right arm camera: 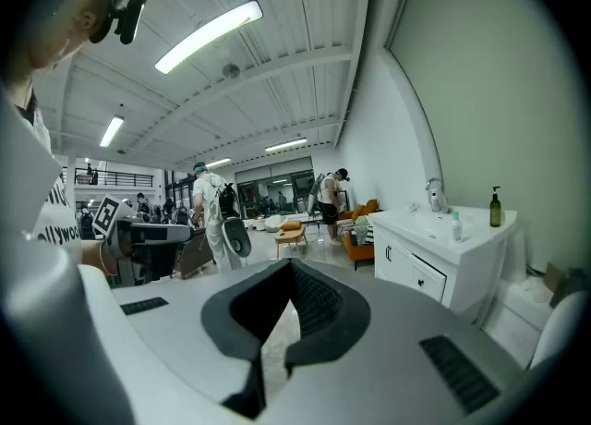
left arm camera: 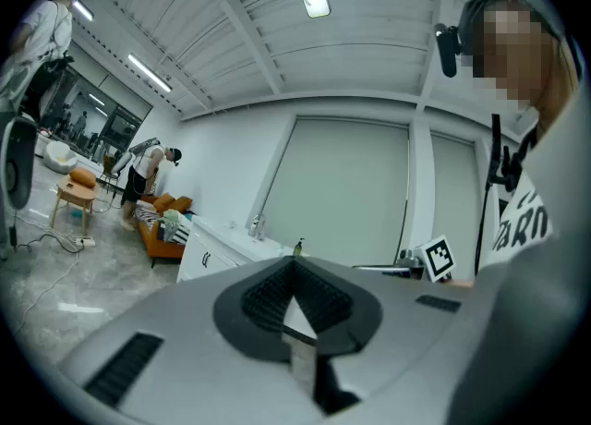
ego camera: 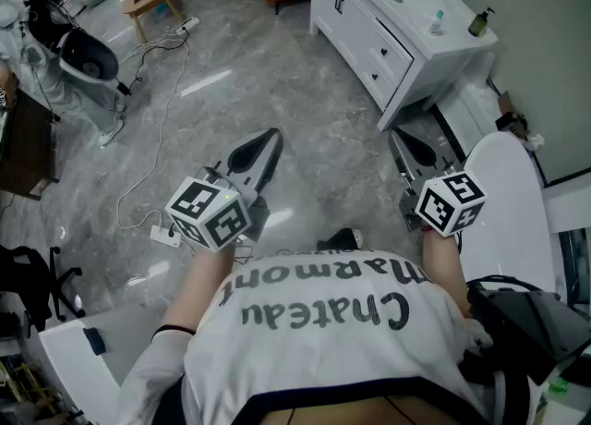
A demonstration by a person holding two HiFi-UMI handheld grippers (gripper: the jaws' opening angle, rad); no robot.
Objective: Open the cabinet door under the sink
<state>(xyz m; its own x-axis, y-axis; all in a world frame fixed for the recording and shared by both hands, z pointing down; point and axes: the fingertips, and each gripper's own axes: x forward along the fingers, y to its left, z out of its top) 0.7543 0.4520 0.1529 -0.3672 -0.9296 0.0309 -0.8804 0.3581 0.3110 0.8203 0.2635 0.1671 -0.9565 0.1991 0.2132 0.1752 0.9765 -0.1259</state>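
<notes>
The white sink cabinet point(ego camera: 388, 35) stands against the wall at the top right, some way ahead of both grippers. Its door with a dark handle point(ego camera: 338, 4) is closed, and drawers point(ego camera: 386, 55) sit beside it. The cabinet also shows in the right gripper view point(right arm camera: 434, 266), door handle point(right arm camera: 389, 253) facing me, and small in the left gripper view point(left arm camera: 217, 249). My left gripper point(ego camera: 268, 143) and right gripper point(ego camera: 401, 142) hang in the air above the floor, both shut with nothing between the jaws. The jaws meet at the tip in the left gripper view point(left arm camera: 295, 269) and the right gripper view point(right arm camera: 291, 271).
A green bottle point(ego camera: 479, 22) and a small bottle point(ego camera: 437, 21) stand on the cabinet top by the tap point(right arm camera: 434, 194). A white rounded fixture point(ego camera: 503, 201) is at my right. A power strip point(ego camera: 166, 236) with cables lies on the marble floor. People stand farther back point(right arm camera: 212, 211).
</notes>
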